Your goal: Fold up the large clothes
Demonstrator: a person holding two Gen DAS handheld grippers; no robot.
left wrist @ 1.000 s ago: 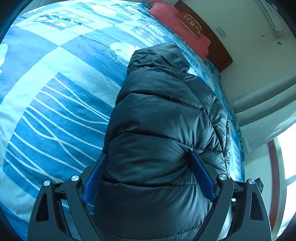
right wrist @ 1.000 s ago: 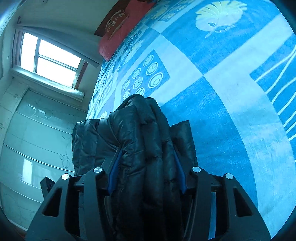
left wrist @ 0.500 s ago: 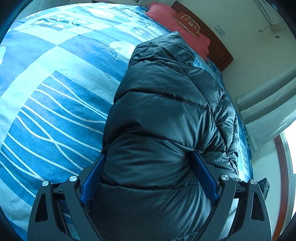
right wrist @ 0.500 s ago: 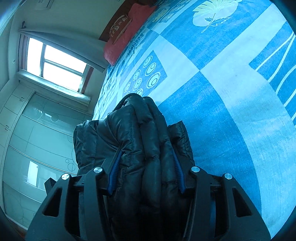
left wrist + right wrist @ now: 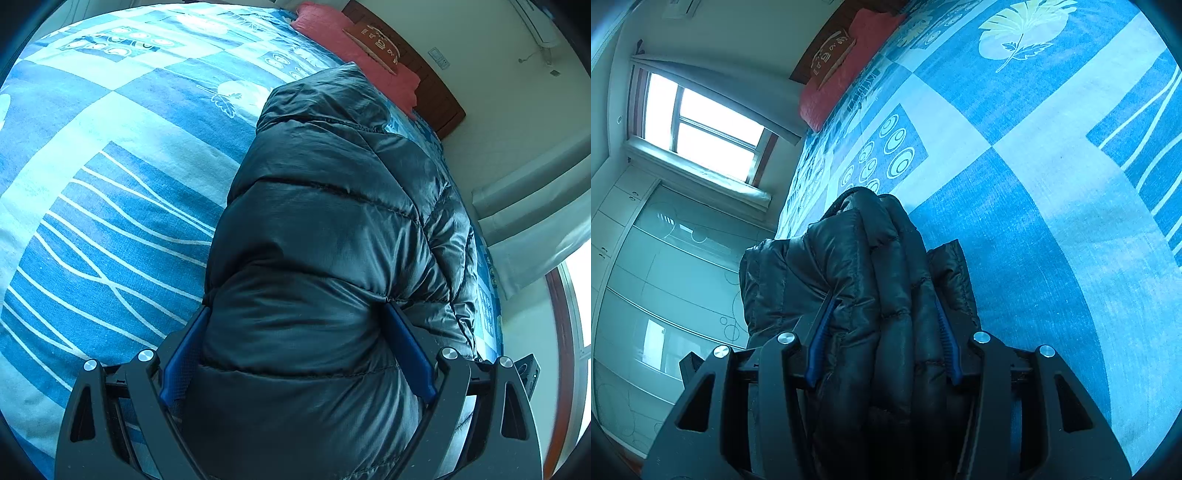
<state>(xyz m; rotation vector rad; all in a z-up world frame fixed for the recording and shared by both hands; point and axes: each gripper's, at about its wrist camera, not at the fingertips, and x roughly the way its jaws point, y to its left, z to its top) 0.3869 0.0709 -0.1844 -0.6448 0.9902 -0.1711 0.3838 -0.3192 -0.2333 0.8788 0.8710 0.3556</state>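
A black quilted puffer jacket [image 5: 325, 229] is held up over the blue patterned bed sheet [image 5: 110, 184]. My left gripper [image 5: 295, 314] is shut on a thick bulge of the jacket, its blue pads [image 5: 406, 347] pressed into the padding on both sides. My right gripper [image 5: 882, 306] is shut on a bunched, folded edge of the same jacket [image 5: 871, 266], which hangs between its blue pads [image 5: 820, 332] above the sheet [image 5: 1034, 184]. The jacket hides both grippers' fingertips.
A red pillow [image 5: 354, 48] and a brown wooden headboard [image 5: 439, 99] lie at the bed's far end. A window with a pale curtain [image 5: 701, 125] and glass wardrobe doors [image 5: 665, 288] stand beside the bed.
Both grippers have lifted with the jacket. In the left view the jacket has risen and now covers more of the bed; in the right view the bunch hangs higher above the sheet.
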